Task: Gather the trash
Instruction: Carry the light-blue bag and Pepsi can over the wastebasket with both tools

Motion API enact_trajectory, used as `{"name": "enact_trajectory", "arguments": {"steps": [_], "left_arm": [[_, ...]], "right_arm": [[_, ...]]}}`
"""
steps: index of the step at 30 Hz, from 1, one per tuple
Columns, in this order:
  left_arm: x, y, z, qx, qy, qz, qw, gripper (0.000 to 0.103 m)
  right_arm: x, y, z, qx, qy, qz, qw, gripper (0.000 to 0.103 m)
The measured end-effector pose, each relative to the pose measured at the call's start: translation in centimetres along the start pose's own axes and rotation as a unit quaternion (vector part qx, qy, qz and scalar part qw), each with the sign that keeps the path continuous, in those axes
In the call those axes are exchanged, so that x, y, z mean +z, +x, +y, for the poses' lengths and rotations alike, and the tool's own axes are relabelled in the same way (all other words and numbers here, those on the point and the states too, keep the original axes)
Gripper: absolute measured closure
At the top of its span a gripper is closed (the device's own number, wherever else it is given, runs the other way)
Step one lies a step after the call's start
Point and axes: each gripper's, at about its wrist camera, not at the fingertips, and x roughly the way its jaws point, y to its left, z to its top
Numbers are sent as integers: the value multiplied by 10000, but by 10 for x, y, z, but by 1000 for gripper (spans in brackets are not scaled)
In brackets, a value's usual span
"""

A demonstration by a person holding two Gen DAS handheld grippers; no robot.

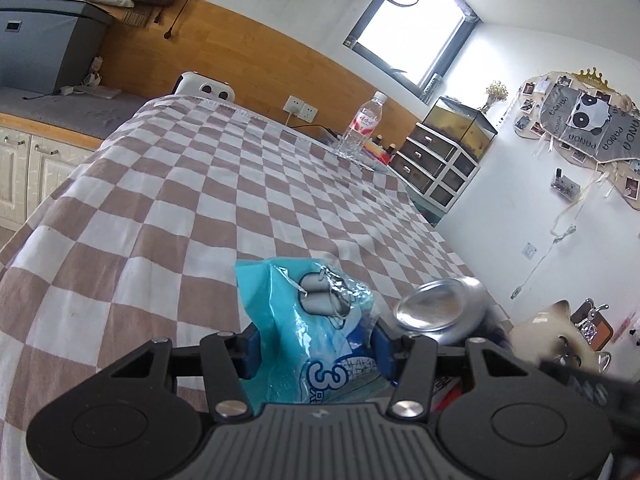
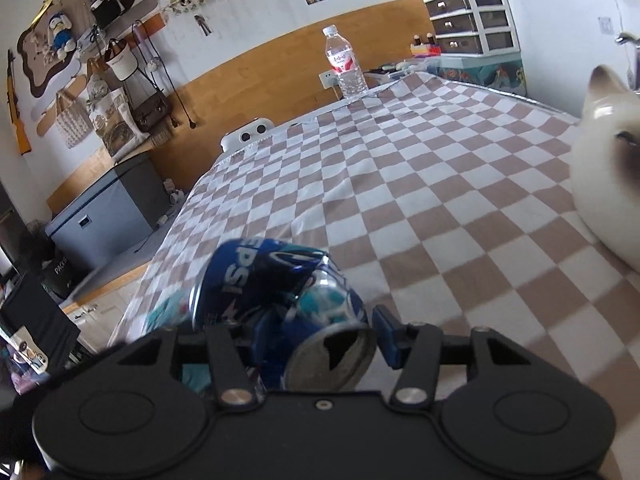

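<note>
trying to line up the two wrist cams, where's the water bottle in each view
Left wrist view: the water bottle stands upright at the far edge of the checkered cloth, right of centre, below the window.
Right wrist view: the water bottle stands upright at the cloth's far edge, just right of centre near the top, against the wooden wall panel.
Shared landmark: the white device with two dark round holes behind the cloth's far end.

"EPSI" on can (image 2: 276, 288), seemingly Pepsi.

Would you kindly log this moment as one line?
left gripper: holds blue wrapper | right gripper: holds dented can | bottle: on table
</note>
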Motion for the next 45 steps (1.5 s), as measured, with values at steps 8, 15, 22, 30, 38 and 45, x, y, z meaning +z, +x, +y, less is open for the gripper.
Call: {"name": "enact_trajectory", "arguments": {"steps": [8,15,22,30,38,45], "left_arm": [[-2,1,-1,-140,-16,42,9999,50],[-3,3,0,-257,-54,101,9996,50],[-3,4,2,-323,-114,127,9993,50],[-3,1,-2,-412,-127,208,9989,50],[-3,-35,-6,-409,310,248,9984,50],[5,-76,3,-278,752,332,9962,50]], "right_arm": [[-33,-36,13,327,-260,399,9983,41],[-26,-38,20,-307,-777,119,9964,47],[-15,-24,33,-560,-1226,-164,9907,76],[-15,-35,41,-708,-1209,-181,9900,78],[-23,-61,53,-922,-1150,-320,9886,79],[-33,-78,69,-1107,-1072,-422,9872,79]]}}
